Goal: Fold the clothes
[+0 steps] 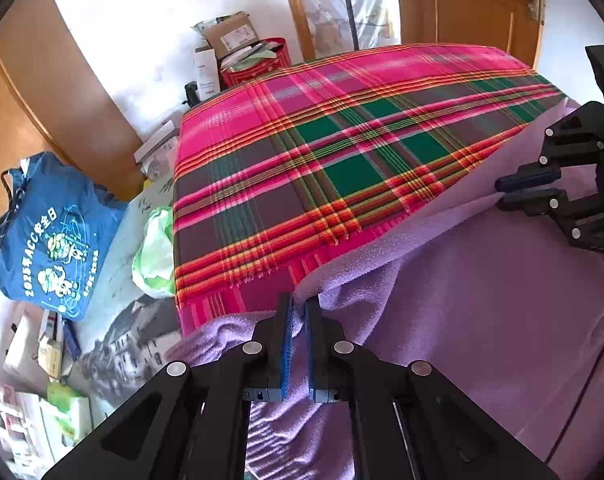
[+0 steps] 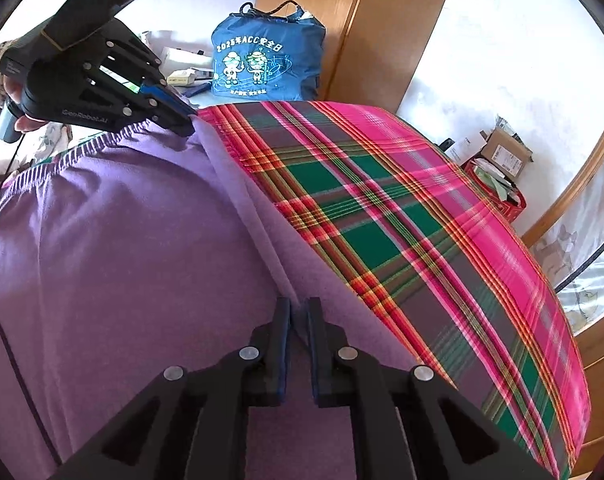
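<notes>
A purple garment (image 1: 482,300) lies over a bed covered by a pink, green and red plaid cloth (image 1: 342,140). In the left wrist view my left gripper (image 1: 298,308) is shut on a bunched purple edge near the plaid cloth's fringe. My right gripper (image 1: 502,192) shows at the right, pinching the same raised edge. In the right wrist view the right gripper (image 2: 298,308) is shut on a fold of the purple garment (image 2: 122,240) beside the plaid cloth (image 2: 402,220). The left gripper (image 2: 186,120), held by a hand (image 2: 22,120), grips the ribbed hem corner.
A blue printed bag (image 1: 50,232) and a green plastic bag (image 1: 154,252) sit beside the bed among boxes and papers. A red box (image 1: 258,64) with cartons stands at the bed's far corner. A wooden door (image 1: 474,4) and a wardrobe (image 2: 362,20) line the walls.
</notes>
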{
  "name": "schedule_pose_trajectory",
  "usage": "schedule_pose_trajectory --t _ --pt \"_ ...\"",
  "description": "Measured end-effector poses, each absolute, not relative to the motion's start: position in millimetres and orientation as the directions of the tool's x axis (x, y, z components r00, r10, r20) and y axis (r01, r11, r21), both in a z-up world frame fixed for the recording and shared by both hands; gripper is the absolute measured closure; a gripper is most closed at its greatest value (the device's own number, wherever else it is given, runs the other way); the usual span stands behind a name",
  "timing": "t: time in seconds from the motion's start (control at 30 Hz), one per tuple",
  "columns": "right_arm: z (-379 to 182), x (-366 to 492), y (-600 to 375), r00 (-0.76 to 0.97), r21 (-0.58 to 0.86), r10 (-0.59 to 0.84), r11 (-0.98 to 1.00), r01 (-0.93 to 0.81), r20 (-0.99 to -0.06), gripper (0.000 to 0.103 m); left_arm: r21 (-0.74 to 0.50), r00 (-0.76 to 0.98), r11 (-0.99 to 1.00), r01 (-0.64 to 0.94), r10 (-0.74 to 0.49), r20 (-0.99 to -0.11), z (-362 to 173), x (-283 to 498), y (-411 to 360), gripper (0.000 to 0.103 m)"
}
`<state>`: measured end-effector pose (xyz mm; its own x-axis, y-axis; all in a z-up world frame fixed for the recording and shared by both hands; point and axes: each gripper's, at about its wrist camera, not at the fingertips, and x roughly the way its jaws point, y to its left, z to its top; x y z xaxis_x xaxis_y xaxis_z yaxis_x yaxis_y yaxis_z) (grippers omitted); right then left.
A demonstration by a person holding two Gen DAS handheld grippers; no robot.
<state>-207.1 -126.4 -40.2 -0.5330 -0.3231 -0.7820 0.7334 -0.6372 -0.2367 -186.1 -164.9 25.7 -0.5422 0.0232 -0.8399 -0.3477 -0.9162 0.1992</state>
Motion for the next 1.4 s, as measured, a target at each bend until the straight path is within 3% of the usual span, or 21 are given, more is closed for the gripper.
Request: schedule_pose_trajectory --t 0.4,0.73,1.4 --pt "-30 -199 -128 -0.575 -0.278 -0.298 -0.652 0.706 -0.762 0.100 0.203 -0.579 -0.928 -0.312 0.016 -0.815 36 -174 -164 0.099" --pt "11 -166 -130 -0.631 -0.325 -0.307 -0.652 0.685 -0.713 0.101 0.224 -0.621 -0.930 -0.291 0.006 -0.783 60 -150 -164 0.099" --pt "43 -91 -145 -0.638 -0.336 -0.303 -0.650 0.682 -0.708 0.101 0.212 -0.634 -0.942 -0.259 0.000 -0.773 80 -74 -166 0.099"
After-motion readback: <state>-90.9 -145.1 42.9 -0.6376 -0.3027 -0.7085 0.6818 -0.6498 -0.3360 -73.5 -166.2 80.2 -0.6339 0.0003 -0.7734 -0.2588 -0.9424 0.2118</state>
